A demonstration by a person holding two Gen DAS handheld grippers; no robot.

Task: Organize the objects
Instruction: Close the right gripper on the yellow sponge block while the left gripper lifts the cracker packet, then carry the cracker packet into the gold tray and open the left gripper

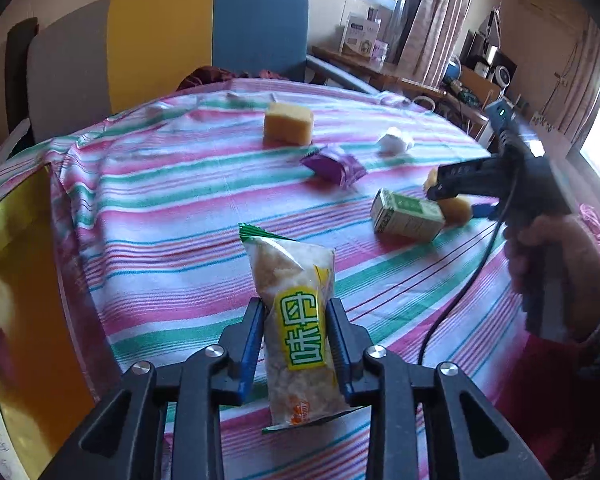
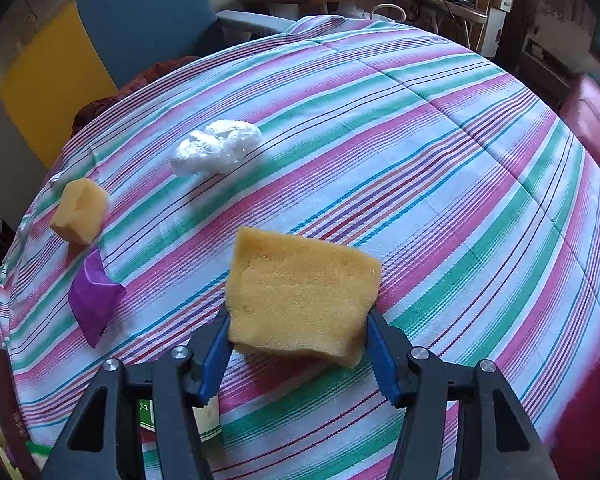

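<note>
Snack packet (image 1: 296,320) between fingers (image 1: 252,344), sponge (image 2: 300,296) likewise.

— How's my left gripper (image 1: 294,344)?

— Its jaws are clamped on the snack packet (image 1: 298,330), which stands upright between the blue pads, clear of the striped tablecloth (image 1: 172,216).

— And my right gripper (image 2: 298,344)?

— Angled steeply down over the same cloth, pinching the yellow sponge (image 2: 300,296) by both sides. In the left view, my hand (image 1: 556,272) wraps its handle.
</note>
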